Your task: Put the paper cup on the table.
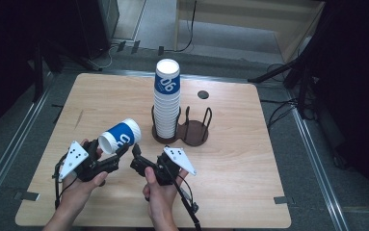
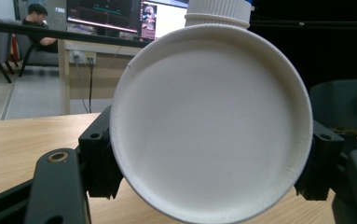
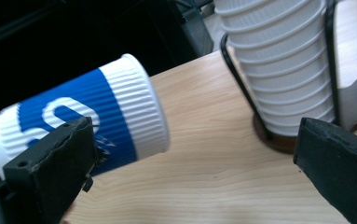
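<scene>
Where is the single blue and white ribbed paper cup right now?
In the high view the blue and white ribbed paper cup lies tilted in the left gripper, front left of the wire-held cup stack.

blue-white ribbed paper cup, tilted, held sideways

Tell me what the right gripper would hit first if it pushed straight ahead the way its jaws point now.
Probably the bare table first. The open right gripper aims between the blue-and-white cup held by the left gripper and the cup stack in its holder; depth is unclear.
</scene>
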Demonstrator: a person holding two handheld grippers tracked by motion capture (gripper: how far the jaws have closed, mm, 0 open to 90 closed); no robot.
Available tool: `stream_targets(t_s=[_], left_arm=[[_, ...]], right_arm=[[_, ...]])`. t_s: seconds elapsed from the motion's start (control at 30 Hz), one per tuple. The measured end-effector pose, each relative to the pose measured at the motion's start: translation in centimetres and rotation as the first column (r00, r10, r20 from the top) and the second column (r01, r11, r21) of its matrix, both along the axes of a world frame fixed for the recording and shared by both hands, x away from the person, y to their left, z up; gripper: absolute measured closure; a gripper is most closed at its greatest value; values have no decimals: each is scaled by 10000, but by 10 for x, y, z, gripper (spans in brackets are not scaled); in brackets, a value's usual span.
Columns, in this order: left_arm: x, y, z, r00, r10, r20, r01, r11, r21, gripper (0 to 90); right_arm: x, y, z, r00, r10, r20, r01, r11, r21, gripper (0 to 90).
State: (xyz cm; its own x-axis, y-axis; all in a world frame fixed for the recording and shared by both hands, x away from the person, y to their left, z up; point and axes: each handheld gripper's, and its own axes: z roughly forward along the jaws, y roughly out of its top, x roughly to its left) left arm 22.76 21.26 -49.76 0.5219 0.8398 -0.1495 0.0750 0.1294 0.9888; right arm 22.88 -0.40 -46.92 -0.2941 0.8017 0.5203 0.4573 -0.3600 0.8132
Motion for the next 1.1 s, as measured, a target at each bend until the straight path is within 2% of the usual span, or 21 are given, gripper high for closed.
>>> stream_targets(t_s=[0.2,0.33,0.43,0.57,0.63,0.67,0.7,0.77,0.8,0.87,0.9,0.93,1.0,1.1], left_arm=[[0,1,-1,9999,98,105,-96,9999,-124,265],[0,0,1,9997,156,195,-152,9996,-223,266],[0,-2,1,9997,118,203,-114,9997,-201,266],[0,-4,0,9998,37,175,-35,9999,-122,266],[0,-5,-1,9999,14,165,-11,9999,-164,266],[0,-5,-1,9998,-1,180,4,9999,-150,266],[0,-6,-1,9998,-11,212,15,9999,-169,266],[-1,-6,-1,9997,-54,223,56,9999,-112,266],[-1,-7,-1,9997,-67,215,70,9999,-123,266],[-1,-8,-1,9997,-108,216,109,9999,-75,266],[-1,-8,-2,9997,-124,221,125,9999,-61,266],[-1,-9,-2,9997,-148,201,149,9999,-87,266],[-1,-10,-2,9995,-208,219,209,9998,-20,266],[-2,-12,-3,9993,-289,231,290,9996,-55,267]], right_arm=[[-2,8,6,9982,97,-591,-40,9953,969,0],[0,10,8,9941,169,-1067,27,9835,1810,0],[1,10,10,9901,284,-1373,66,9687,2482,0],[3,10,11,9833,439,-1765,168,9443,3287,0],[4,10,10,9784,578,-1984,198,9294,3686,0],[5,10,10,9748,618,-2142,286,9181,3952,0],[5,10,9,9730,661,-2210,304,9130,4068,0],[6,10,8,9634,817,-2552,465,8869,4596,0],[7,9,7,9621,861,-2586,504,8763,4791,0],[9,8,5,9497,1064,-2946,690,8464,5281,0],[10,8,4,9469,1138,-3008,720,8365,5432,0],[11,8,4,9430,1207,-3102,760,8293,5535,0],[12,7,2,9364,1246,-3282,881,8216,5633,0],[14,6,-1,9273,1407,-3468,985,8023,5887,0]])
